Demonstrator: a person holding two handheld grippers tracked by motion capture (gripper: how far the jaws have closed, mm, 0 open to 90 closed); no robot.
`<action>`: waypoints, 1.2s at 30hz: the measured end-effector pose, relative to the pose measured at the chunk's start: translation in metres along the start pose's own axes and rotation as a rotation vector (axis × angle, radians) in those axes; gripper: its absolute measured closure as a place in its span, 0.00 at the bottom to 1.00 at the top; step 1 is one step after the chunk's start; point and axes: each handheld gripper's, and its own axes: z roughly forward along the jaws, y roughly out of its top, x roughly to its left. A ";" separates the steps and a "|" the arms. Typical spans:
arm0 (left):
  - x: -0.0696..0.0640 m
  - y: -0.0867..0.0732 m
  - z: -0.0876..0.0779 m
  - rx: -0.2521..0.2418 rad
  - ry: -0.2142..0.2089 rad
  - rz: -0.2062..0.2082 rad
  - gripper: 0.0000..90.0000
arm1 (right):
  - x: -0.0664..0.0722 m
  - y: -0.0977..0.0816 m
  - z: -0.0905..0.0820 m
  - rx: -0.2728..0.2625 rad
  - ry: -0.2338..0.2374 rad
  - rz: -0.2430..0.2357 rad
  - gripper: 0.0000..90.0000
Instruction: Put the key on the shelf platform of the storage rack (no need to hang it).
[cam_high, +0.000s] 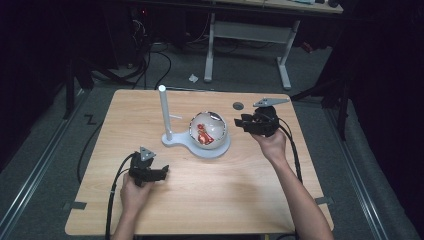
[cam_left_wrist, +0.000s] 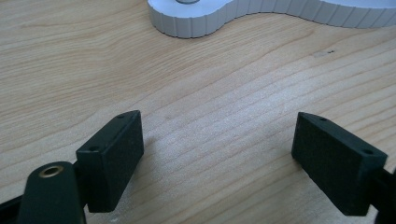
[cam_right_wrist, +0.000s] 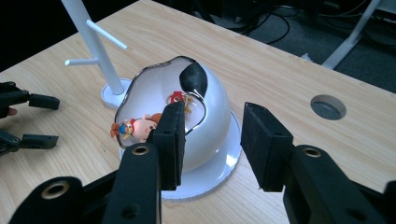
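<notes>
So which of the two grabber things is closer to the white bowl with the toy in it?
The right gripper: it hangs just beside the white bowl, jaws open. The left gripper sits farther off, nearer the table's front edge.

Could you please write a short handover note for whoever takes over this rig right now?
Left gripper: open, holding nothing, low over bare table in front of the white stand base.
Right gripper: open, holding nothing, poised beside the white dome shell, not touching it.
Things: the shell sits on the round end of the base, with a small toy figure inside its opening; the post with pegs stands on the other end.
Done: nothing grasped yet.
Left: probably gripping the shell or the figure.
</notes>
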 end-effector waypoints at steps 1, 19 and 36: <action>0.000 0.000 0.000 0.000 0.000 0.000 0.19 | -0.001 0.000 -0.002 0.000 -0.004 -0.001 0.67; 0.000 0.000 0.000 0.000 0.000 0.000 0.19 | -0.009 -0.017 -0.032 -0.046 -0.023 0.047 0.66; 0.000 0.000 0.000 0.000 0.000 0.000 0.19 | -0.013 -0.036 -0.055 -0.076 -0.034 0.079 0.64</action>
